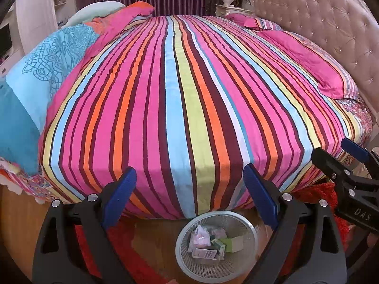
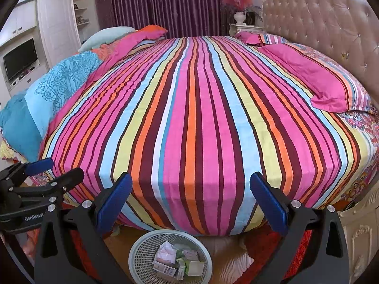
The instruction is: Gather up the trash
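Both tongs, left (image 1: 189, 196) and right (image 2: 190, 203), gape wide above upright basket (image 1: 248, 224) holding seemingly jumbled trash (image 1: 208, 243).

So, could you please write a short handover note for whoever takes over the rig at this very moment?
Left gripper: open, empty, hanging over the near edge of the bed.
Right gripper: open, empty, beside it at similar height.
The white mesh plastic wastebasket stands on the wooden floor at the foot of the striped bedsheet; it holds small cardboard boxes and crumpled pink tissue.
Done: no loose trash shows on the sheet, which looks clear.
Left: check the floor and the pillows' far side, which are poorly seen.
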A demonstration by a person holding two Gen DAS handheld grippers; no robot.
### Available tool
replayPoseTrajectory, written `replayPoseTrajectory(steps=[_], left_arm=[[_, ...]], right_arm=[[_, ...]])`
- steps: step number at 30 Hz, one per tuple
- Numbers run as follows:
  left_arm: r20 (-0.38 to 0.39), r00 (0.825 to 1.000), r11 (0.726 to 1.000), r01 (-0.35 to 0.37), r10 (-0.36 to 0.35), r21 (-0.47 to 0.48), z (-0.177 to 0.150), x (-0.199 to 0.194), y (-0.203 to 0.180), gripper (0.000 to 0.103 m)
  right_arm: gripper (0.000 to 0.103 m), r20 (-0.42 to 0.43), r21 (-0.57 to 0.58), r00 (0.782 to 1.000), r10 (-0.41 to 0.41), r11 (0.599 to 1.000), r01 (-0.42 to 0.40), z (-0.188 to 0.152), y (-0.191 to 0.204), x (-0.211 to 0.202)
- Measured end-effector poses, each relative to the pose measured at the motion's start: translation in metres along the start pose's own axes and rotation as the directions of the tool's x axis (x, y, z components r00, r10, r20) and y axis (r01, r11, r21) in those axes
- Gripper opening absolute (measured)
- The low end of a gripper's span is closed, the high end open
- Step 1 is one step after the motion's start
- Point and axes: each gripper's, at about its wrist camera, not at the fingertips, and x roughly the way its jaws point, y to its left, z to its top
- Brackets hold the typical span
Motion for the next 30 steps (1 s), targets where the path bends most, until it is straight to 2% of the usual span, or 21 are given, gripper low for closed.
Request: replayPoseTrajectory(steps=[13, 30], left_arm=[[-0.019, 1.0, 1.0, 0.007, -0.007, -0.01, 0.001, 0.007, 0.004, 0.089], [-0.022, 1.0, 1.0, 0.011, -0.011, -0.009, 0.0, 0.006, 0.003, 0.089]], right_arm=[[0.095, -0.041, -0.002, 0.999, -0.01, 1.0, 0.01, -0.001, 0.001, 0.013], [0.095, -0.048, -0.014, 0.999, -0.023, 1.0, 0.022, -0.001, 0.003, 0.014]])
